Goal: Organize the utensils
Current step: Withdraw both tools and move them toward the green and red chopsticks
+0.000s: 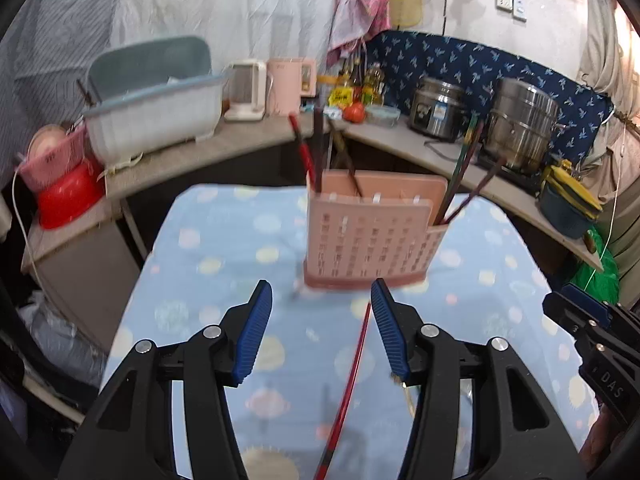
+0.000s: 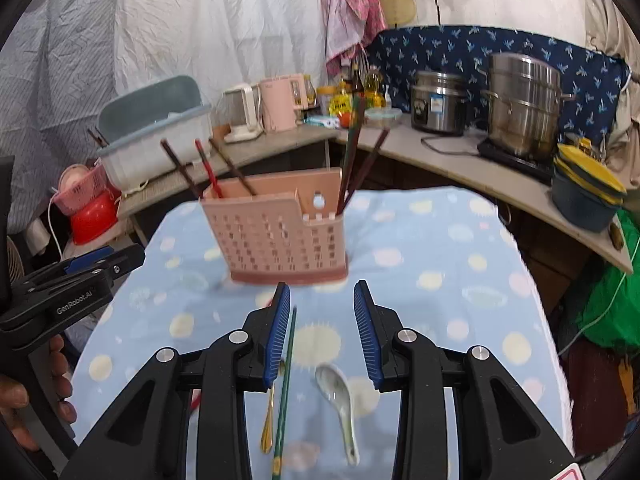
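Note:
A pink slotted utensil holder stands on the blue dotted cloth with several chopsticks upright in it. In the left wrist view my left gripper is open just before the holder, and a red chopstick lies on the cloth between its fingers, untouched. In the right wrist view my right gripper is open with nothing between its pads. A green chopstick, a gold utensil and a white ceramic spoon lie on the cloth under it.
Cloth-covered table drops off at left and right. A counter behind holds a dish bin, kettles, bottles, a rice cooker and a steel pot. The other gripper shows at each view's edge; a hand holds the left one.

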The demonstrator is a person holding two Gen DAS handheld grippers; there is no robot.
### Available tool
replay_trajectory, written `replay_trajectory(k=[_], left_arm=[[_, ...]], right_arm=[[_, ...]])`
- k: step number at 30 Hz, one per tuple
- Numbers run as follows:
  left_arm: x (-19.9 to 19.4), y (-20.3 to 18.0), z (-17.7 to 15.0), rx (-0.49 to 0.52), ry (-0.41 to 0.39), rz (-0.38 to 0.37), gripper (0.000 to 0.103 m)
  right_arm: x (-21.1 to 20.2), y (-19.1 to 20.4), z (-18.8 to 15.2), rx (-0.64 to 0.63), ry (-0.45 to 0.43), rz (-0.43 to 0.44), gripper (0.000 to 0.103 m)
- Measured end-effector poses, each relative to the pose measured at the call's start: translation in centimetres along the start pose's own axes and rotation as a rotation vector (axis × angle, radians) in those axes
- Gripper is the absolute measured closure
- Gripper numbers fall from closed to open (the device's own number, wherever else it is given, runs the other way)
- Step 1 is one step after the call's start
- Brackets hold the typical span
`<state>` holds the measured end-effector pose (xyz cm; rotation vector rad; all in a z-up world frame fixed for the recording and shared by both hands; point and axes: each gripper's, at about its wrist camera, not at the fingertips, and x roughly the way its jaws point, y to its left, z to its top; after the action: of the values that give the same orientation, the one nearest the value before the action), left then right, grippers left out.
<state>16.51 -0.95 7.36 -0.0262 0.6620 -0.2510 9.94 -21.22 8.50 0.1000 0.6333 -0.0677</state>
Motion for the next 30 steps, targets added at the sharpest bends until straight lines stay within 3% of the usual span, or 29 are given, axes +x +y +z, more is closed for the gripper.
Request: replay_trajectory(k=[13, 20, 30], left_arm=[[1.0, 1.2, -9.8, 0.007, 0.162, 0.024, 0.054], [1.4, 1.0, -12.4, 0.004, 0.207, 0.02, 0.054], [2.4, 0.5, -13.7, 0.008, 0.235, 0.024, 0.054]], right_arm=[[0.8, 2.0, -9.6, -0.032, 0.177, 0.009, 0.07], [1.5, 2.8, -12.6, -0.038, 0.241, 0.023, 0.07], [2.8, 3.5, -14.0, -0.05, 0.289, 0.037, 0.07]])
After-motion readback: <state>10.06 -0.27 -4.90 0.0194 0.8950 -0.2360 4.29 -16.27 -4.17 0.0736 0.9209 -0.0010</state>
